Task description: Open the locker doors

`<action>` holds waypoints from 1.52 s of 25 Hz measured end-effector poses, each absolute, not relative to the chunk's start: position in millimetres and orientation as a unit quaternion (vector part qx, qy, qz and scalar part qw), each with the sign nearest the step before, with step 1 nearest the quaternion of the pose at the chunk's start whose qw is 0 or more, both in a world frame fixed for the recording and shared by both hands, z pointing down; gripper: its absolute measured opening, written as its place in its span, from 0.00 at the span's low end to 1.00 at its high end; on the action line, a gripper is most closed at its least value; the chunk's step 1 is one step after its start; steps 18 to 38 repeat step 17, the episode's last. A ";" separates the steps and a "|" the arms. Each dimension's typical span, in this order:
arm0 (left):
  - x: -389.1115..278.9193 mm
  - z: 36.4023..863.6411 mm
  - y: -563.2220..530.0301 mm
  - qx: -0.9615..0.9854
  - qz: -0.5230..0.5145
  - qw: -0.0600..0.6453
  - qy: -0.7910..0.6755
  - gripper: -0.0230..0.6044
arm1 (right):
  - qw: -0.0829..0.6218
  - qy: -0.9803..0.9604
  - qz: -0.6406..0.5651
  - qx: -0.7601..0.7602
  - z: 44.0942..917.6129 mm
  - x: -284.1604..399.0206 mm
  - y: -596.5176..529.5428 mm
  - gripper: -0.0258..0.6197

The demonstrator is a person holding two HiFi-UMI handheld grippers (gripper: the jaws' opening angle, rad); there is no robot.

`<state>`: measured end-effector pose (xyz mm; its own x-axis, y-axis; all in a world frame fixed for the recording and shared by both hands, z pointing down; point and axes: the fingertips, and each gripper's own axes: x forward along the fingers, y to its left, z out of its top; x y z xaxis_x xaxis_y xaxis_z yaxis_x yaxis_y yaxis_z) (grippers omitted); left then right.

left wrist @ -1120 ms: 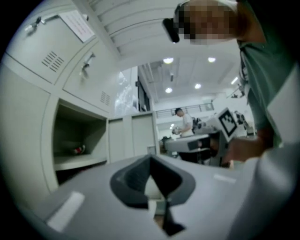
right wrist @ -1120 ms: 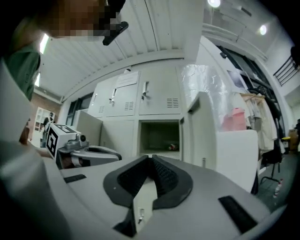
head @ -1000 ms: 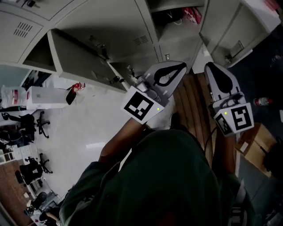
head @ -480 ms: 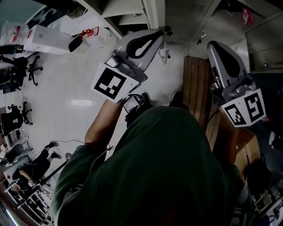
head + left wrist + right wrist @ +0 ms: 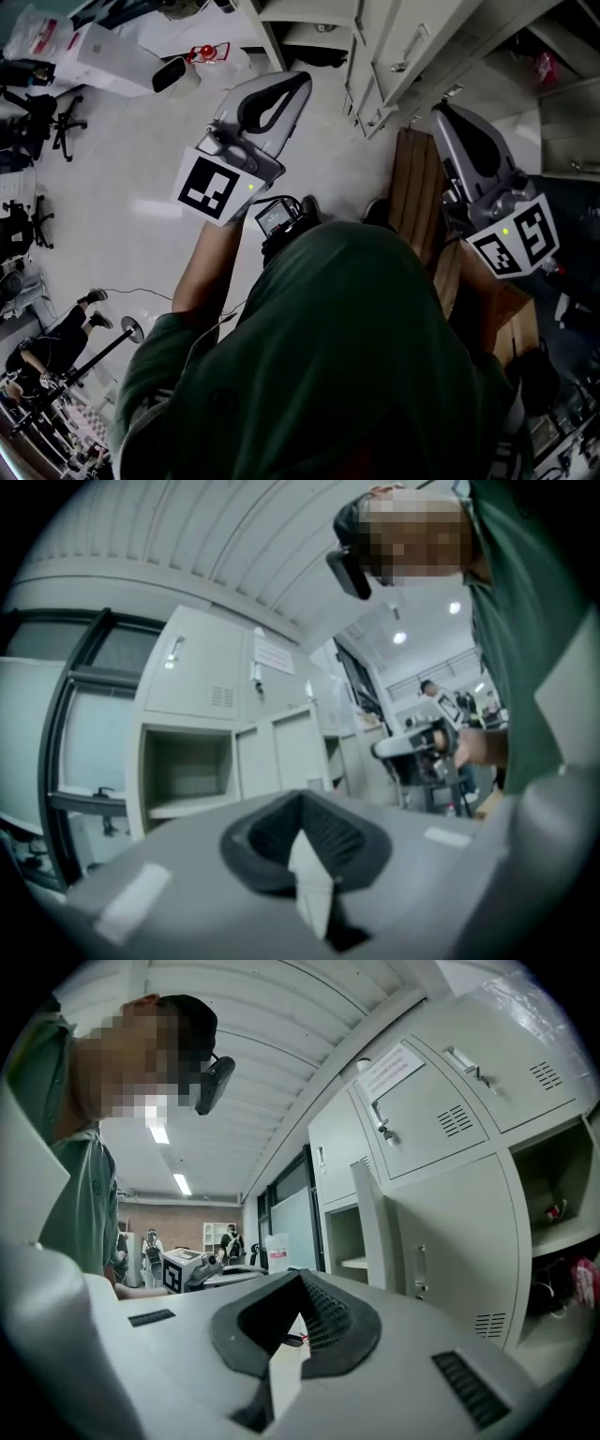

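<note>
While the person [image 5: 356,356] in a green top faces a bank of grey lockers [image 5: 412,37], neither gripper touches a door. The left gripper [image 5: 298,82] is held out over the pale floor [image 5: 131,197], well apart from the lockers. Its own view shows the jaws brought together at the tip with nothing between them. The right gripper [image 5: 443,116] hangs above a slatted wooden bench [image 5: 417,197], near the foot of the lockers. Its jaws have just been closing and now meet, with nothing held.

In the right gripper view, a closed door [image 5: 450,1241] with a vertical handle stands just right of a swung-out door [image 5: 372,1227] seen edge-on. An upper door [image 5: 427,1115] carrying a paper label is closed too. An open compartment [image 5: 553,1190] at the right edge holds something red. The left gripper view shows a second compartment [image 5: 183,771], doorless and bare inside, beside two closed lower doors [image 5: 277,752].
</note>
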<state>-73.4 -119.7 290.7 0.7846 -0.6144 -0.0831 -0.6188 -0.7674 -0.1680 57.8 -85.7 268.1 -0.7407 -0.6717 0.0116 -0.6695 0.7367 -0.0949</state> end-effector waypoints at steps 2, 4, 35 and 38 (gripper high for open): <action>-88.4 292.7 -118.5 -0.939 0.014 0.092 0.332 0.02 | 0.007 0.934 -0.046 -0.356 268.1 43.2 -83.7 0.05; -100.4 295.4 -117.5 -0.938 0.016 0.092 0.335 0.02 | 0.005 0.934 -0.044 -0.353 268.0 31.7 -81.6 0.04; -149.5 310.4 -110.3 -0.941 0.029 0.084 0.326 0.02 | -0.006 0.928 -0.041 -0.369 273.2 -15.4 -64.0 0.04; -149.5 310.4 -110.3 -0.941 0.029 0.084 0.326 0.02 | -0.006 0.928 -0.041 -0.369 273.2 -15.4 -64.0 0.04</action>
